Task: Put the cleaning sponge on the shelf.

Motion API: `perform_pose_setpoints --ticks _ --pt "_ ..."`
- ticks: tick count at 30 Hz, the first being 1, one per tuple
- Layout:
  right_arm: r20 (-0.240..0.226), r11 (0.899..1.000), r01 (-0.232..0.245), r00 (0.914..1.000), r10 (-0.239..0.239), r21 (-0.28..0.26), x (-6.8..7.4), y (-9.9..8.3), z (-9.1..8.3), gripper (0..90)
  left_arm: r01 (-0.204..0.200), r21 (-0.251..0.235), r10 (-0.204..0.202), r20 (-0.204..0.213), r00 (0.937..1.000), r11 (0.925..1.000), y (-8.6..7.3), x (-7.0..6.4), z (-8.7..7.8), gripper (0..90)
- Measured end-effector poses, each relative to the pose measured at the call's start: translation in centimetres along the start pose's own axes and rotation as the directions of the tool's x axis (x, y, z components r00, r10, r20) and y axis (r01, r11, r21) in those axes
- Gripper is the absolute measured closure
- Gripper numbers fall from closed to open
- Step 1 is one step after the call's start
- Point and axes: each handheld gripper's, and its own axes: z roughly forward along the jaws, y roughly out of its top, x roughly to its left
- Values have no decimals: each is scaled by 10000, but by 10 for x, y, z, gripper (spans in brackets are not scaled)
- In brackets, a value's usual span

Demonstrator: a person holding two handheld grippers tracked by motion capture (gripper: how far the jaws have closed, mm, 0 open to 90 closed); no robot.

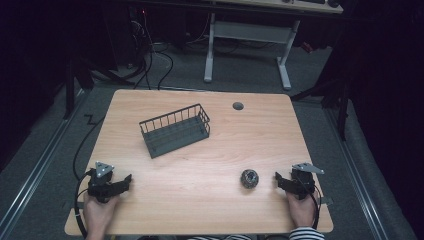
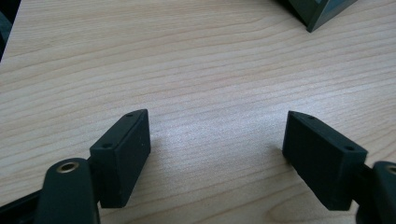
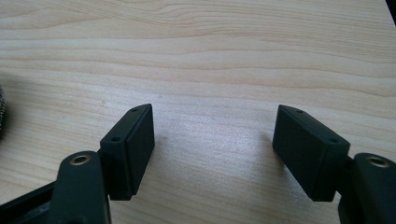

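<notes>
A light wooden table (image 1: pixel 200 165) carries a dark wire rectangular basket (image 1: pixel 175 130), set at a slant left of centre toward the far side. A small dark round ball with a patterned surface (image 1: pixel 249 178) lies near the front right; its pattern is too small to make out. The left gripper (image 1: pixel 125 181) rests at the front left corner, jaws spread wide and holding nothing. The right gripper (image 1: pixel 278 178) rests at the front right, just beside the ball, jaws likewise spread and empty. In the left gripper view, 1 basket corner (image 2: pixel 322 11) is cut off at the top edge. In the right gripper view, a sliver of the ball (image 3: pixel 2 112) shows at the left edge.
</notes>
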Motion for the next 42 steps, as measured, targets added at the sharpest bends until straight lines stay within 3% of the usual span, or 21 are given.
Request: perform_pose_setpoints --ticks 6,28,42 --pt "-60 10000 43 10000 -43 -15 0 0 0 298 -69 69 68 64 10000 10000 1 -1 1 187" --pt "-76 10000 59 10000 -59 -8 1 0 0 298 105 13 -105 -51 9999 9999 1 -1 0 213" --pt "-72 10000 55 10000 -55 -8 1 0 0 299 217 -167 -210 401 9990 9996 7 -3 -4 224"
